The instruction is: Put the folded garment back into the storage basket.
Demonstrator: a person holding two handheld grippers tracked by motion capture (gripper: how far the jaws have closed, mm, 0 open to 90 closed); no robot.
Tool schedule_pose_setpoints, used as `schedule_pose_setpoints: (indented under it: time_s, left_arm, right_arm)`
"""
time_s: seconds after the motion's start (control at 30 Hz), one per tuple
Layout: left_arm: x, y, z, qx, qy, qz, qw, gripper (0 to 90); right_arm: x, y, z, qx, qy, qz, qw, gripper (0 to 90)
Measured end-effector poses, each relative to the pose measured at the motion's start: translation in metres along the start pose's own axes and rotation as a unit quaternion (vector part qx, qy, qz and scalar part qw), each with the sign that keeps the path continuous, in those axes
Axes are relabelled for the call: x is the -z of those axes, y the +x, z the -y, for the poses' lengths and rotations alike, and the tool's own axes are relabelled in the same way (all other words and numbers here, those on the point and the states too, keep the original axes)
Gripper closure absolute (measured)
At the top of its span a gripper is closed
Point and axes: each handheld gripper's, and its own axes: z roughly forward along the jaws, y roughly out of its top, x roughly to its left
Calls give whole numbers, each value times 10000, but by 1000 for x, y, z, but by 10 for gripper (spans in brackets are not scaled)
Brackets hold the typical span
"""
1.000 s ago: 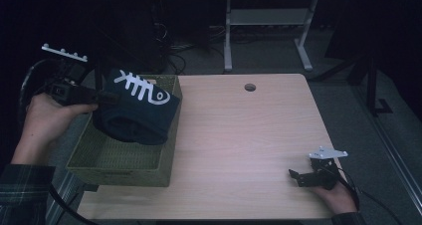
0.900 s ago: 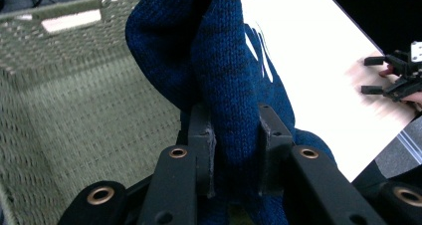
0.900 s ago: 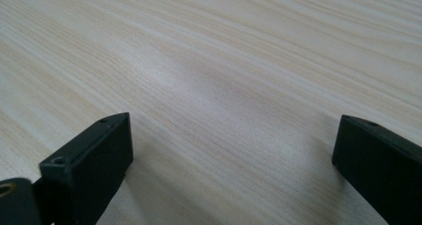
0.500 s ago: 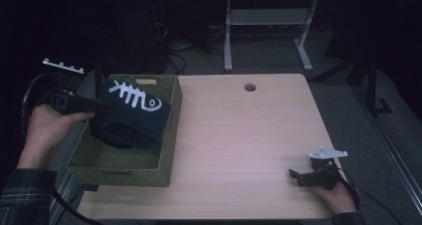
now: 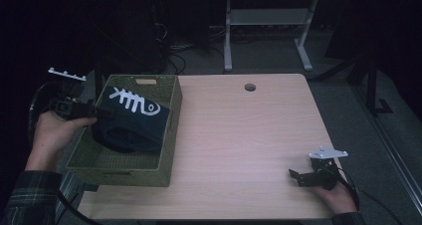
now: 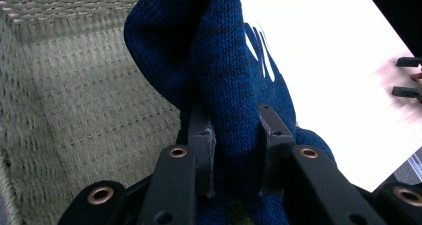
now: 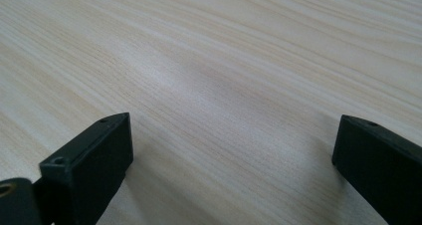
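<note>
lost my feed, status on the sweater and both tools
Left tool shut on blue sweater, partly in the basket. Right tool open, on table. Nothing blocking.

Navy knitted garment (image 5: pixel 130 127) with white fishbone pattern, olive-green woven basket (image 5: pixel 171 135) at left, pale wood-grain surface (image 5: pixel 249 145), black hand-held gripper (image 5: pixel 296 177) near right

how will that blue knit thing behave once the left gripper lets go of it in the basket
Probably floppy: the blue knit folds and bunches where the left gripper pinches it. It likely slumps into the woven basket rather than rolling. The ribbed yarn looks grippy, so slipping seems unlikely.
</note>
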Motion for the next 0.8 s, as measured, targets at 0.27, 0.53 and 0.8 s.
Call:
schedule_pose_setpoints:
  time_s: [0.27,0.53,0.8]
  left_arm:
    - [-9,7,8,84,99,24,9999,732]
    - [-24,11,14,177,127,258,9994,732]
    - [-39,31,19,280,267,390,9985,730]
  right_arm:
    - [0,0,0,4,2,1,10000,22]
    - [0,0,0,6,2,1,10000,22]
    - [0,0,0,16,-7,6,10000,22]
